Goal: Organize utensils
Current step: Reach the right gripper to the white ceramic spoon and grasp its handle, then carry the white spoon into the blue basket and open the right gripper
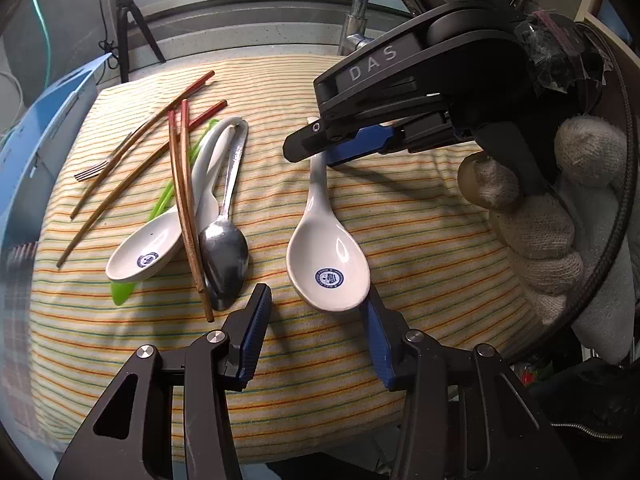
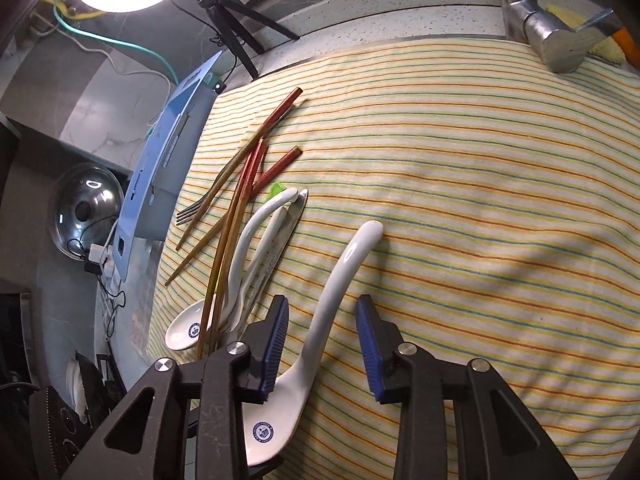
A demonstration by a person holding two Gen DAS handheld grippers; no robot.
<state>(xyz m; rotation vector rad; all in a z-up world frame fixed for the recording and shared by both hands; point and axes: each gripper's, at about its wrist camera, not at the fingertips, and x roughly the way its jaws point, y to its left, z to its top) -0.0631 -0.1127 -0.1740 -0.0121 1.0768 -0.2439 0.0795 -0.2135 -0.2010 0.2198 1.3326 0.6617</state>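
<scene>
Both grippers are working one white ceramic spoon [image 1: 326, 248] lying alone on the striped cloth [image 1: 420, 216], well apart from the pile of chopsticks [image 1: 188, 208], spoons and a fork [image 1: 94, 170] nearer the blue rack [image 1: 48, 128]. The left gripper [image 1: 316, 300] is straddling the bowl, jaws apart, one pad brushing its rim. The right gripper [image 2: 322, 322] is straddling the handle, pads not pressing. A gloved hand [image 1: 540, 216] is holding the right gripper.
</scene>
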